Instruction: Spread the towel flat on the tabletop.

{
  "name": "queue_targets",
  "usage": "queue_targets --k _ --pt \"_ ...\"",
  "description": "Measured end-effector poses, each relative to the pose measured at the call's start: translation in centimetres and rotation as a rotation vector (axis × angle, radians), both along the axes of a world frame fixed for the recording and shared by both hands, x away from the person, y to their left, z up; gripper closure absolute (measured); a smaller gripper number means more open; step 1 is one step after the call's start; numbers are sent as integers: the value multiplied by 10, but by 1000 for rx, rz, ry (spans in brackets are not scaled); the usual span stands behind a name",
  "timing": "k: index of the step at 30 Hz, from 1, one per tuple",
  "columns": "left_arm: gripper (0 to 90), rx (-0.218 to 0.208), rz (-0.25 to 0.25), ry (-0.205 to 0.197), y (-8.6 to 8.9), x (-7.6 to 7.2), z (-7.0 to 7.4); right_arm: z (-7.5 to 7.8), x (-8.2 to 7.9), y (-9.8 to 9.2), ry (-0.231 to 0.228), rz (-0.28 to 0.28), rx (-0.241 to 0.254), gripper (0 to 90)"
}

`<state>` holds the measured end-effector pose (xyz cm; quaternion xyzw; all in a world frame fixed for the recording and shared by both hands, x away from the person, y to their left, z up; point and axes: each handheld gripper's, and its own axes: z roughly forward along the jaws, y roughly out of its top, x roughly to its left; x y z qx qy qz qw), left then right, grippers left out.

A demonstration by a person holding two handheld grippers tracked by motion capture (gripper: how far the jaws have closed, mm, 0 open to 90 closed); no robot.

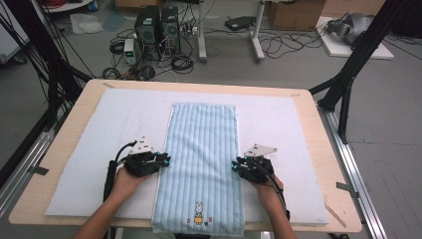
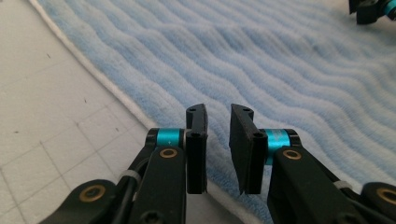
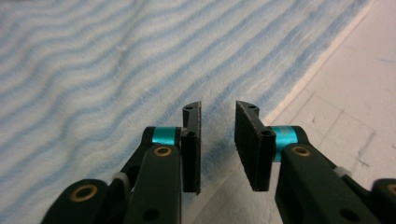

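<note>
So the left gripper (image 1: 164,160) sits right at the left long edge of the blue striped towel (image 1: 201,149), jaws a little apart with nothing pinched between them. The towel lies flat and lengthwise down the middle of the white mat (image 1: 99,149), bunny end hanging off the near edge. The right gripper (image 1: 235,167) is at the towel's right edge, also slightly parted, gripping nothing.
</note>
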<state>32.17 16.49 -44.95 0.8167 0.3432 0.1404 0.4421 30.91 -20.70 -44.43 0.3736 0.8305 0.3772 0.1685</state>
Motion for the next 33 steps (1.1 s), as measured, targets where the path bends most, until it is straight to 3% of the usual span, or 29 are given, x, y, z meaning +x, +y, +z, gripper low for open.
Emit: queue_targets --k 4,8,10,13,14,16,20,23,27,30,33 --pt "814 40 27 6 -3 0 -1 0 2 1 -11 -41 -74 746" --pt "799 41 36 7 -2 0 -1 1 1 2 -12 -56 -86 731" --pt "773 36 43 10 -1 1 -1 1 1 -1 -11 -59 -59 647" --pt "687 4 65 19 3 2 -1 4 -2 -12 -35 -59 27 537" --pt "642 0 71 5 5 3 0 6 -3 -16 -46 -74 39 494" --pt "590 -56 60 -36 13 3 1 8 -3 -25 -60 -106 80 405" --pt "460 -147 -11 -204 27 6 3 12 -3 -42 -73 -168 160 264" --pt "443 -196 -7 -194 34 9 5 14 -2 -49 -82 -197 148 211" --pt "233 -230 47 -155 39 12 6 16 -4 -53 -100 -235 113 163" --pt "175 -236 66 -152 41 12 6 20 -7 -55 -126 -248 114 121" --pt "176 -237 79 -165 44 13 7 23 -10 -58 -158 -252 101 119"
